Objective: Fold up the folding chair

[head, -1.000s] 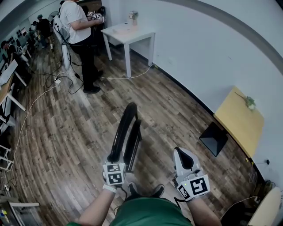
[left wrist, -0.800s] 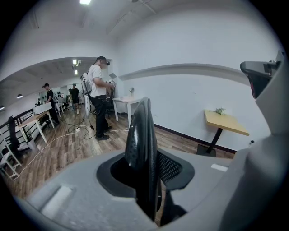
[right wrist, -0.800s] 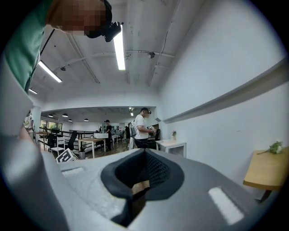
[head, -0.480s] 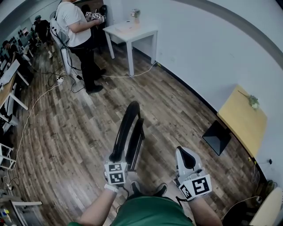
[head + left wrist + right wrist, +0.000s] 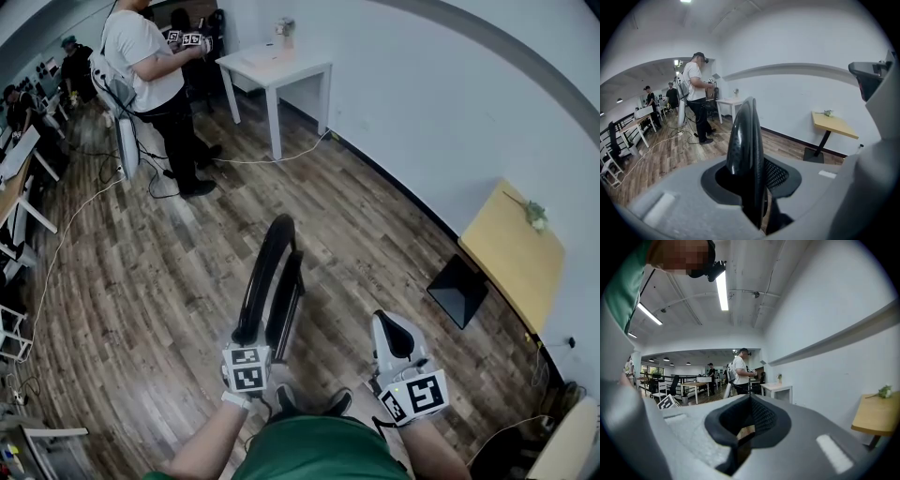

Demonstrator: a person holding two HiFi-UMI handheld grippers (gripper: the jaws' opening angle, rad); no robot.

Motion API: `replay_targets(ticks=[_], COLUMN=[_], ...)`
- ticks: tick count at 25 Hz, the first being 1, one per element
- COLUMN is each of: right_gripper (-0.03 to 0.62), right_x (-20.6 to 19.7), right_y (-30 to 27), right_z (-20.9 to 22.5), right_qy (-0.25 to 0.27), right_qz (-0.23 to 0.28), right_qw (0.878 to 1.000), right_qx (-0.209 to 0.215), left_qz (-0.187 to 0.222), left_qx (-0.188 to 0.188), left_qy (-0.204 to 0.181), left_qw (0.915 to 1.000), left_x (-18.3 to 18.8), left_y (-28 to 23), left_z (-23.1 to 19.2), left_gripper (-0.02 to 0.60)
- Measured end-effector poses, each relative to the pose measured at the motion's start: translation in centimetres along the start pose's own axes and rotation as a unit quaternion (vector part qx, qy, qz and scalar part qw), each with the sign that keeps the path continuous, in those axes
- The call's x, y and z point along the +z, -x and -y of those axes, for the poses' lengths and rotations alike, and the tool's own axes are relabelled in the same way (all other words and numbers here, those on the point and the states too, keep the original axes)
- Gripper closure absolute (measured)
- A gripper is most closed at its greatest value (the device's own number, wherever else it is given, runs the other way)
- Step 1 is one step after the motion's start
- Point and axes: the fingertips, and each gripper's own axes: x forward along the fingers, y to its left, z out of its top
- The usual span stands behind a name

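- My left gripper (image 5: pixel 251 337) has just tightened on the black frame of the folding chair (image 5: pixel 269 272), which stands upright near my feet.
- My right gripper (image 5: pixel 392 339) is pinched closed on nothing.
- The chair looks folded flat, so next I need to steady it and park it.

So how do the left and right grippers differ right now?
The left gripper grips the chair by its black rim, its jaws having just closed further; the right gripper is shut on nothing. The left tilts down toward the floor; the right points level, clear of the chair. Both are white and carry marker cubes.
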Motion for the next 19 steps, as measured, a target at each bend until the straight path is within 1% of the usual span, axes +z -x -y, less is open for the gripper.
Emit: replay_targets(ticks=[19], right_gripper=[0.591], right_x=[0.0], right_y=[0.57], right_z=[0.05], right_qy=[-0.003], right_qz=[-0.001], right_qw=[1.0], right_qx=[-0.004], left_qz=[-0.006], left_qx=[-0.002], left_qy=[-0.005], left_qw=[1.0], left_x=[-0.14], left_y=[0.13], left_z=[0.05], left_gripper=[0.465])
